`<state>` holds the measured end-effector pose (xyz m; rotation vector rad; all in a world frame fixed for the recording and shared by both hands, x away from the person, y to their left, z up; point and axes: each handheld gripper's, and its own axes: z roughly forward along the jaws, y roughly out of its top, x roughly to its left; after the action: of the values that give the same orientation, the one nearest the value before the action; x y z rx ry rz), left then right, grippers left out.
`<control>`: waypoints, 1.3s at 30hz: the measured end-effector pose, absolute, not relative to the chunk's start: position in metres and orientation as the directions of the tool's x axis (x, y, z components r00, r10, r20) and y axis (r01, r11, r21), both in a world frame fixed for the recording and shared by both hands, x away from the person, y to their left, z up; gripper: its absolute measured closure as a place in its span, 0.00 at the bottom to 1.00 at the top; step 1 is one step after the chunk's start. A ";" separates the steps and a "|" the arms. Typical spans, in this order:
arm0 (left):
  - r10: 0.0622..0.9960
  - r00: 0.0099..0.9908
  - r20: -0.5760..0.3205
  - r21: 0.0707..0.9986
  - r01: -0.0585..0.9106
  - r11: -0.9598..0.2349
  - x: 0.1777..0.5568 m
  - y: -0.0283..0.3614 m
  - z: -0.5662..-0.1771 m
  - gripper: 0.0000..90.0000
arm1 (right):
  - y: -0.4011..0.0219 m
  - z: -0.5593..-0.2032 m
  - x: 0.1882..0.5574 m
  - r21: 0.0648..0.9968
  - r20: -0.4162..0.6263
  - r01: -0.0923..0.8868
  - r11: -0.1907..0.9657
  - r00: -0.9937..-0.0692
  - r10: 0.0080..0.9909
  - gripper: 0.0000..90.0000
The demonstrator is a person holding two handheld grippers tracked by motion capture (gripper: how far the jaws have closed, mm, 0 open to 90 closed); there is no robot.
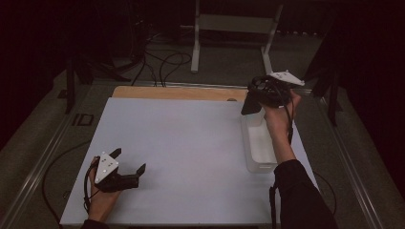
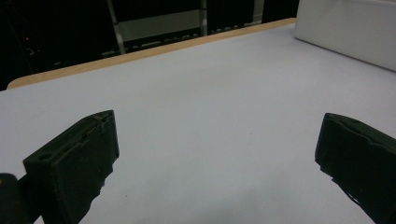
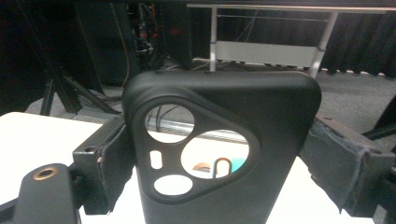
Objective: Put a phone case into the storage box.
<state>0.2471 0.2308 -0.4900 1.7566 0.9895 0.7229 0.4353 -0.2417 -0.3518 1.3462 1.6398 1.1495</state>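
Observation:
My right gripper (image 1: 258, 98) (image 3: 222, 161) is shut on a black phone case (image 1: 250, 103) (image 3: 275, 116) and holds it upright, its sides between the two jaws. The case has a large camera cut-out with several holes that I can see through. In the high view it hangs over the far end of a translucent white bin (image 1: 260, 164) at the table's right side. My left gripper (image 1: 130, 160) (image 2: 217, 144) rests low at the front left of the white table top (image 1: 191, 143), open, with nothing between its jaws.
The bin's white wall (image 2: 345, 32) lies far ahead to the right in the left gripper view. A wooden strip (image 1: 176, 92) runs along the table's far edge. Beyond it stand a white metal frame (image 1: 234, 24) and loose cables (image 1: 162, 62) on the floor.

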 end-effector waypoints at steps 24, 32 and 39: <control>0.867 0.496 0.039 0.930 0.299 -0.213 0.247 0.230 -0.490 0.00 | -0.258 -0.369 0.445 0.917 -0.002 0.396 0.051 -0.122 0.992 0.16; 0.867 0.498 0.038 0.930 0.299 -0.213 0.247 0.230 -0.490 0.00 | -0.256 -0.385 0.452 0.899 -0.004 0.434 0.051 -0.108 0.994 0.16; 0.866 0.498 0.038 0.930 0.299 -0.213 0.247 0.230 -0.490 0.00 | -0.255 -0.396 0.458 0.886 -0.007 0.462 0.049 -0.093 0.996 0.16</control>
<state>0.2469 0.2304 -0.4900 1.7576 0.9865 0.7218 0.4578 -0.2554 -0.3962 1.4886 1.6410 0.9859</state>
